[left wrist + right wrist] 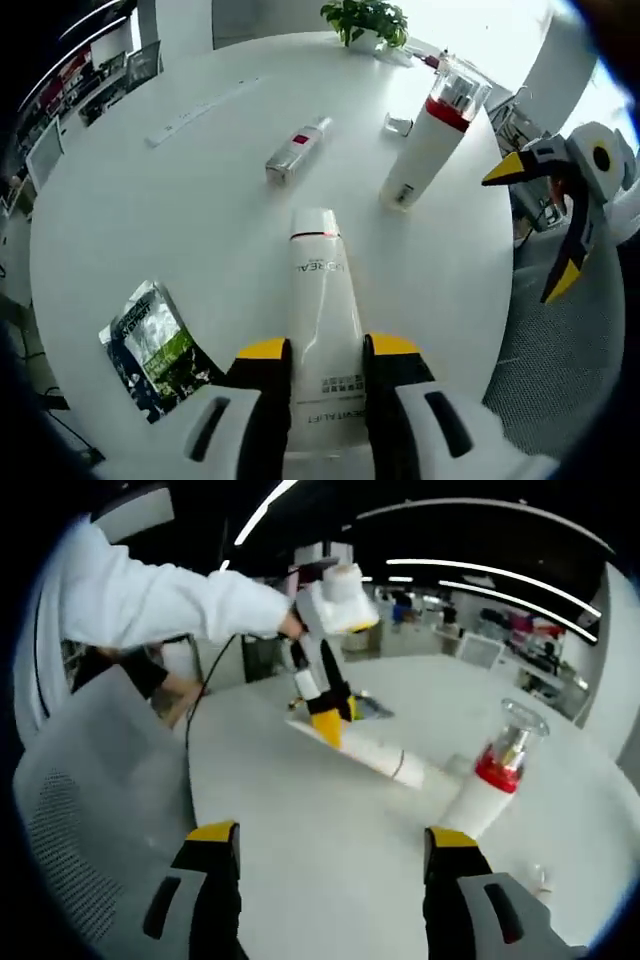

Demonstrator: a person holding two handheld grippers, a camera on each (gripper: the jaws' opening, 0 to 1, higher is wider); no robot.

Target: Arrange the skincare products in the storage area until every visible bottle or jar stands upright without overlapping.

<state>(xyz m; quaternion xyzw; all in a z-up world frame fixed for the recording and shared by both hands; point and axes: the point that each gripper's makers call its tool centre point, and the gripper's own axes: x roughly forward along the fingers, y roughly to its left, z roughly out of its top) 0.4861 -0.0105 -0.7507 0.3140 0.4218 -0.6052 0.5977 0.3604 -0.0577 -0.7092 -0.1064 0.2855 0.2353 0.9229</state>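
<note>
My left gripper is shut on the flat crimped end of a white L'Oreal tube, whose cap points away over the round white table. From the right gripper view the same left gripper holds the tube slanting down toward the table. A tall white bottle with a red band and clear cap stands upright. Near it, a small silver tube with a red label lies on its side. My right gripper is open, held above the table; it enters the left gripper view from the right.
A green and black sachet lies flat at the table's near left. A potted plant and a small clear item sit at the far side. A grey mesh chair stands by the table edge. A person's white sleeve reaches in.
</note>
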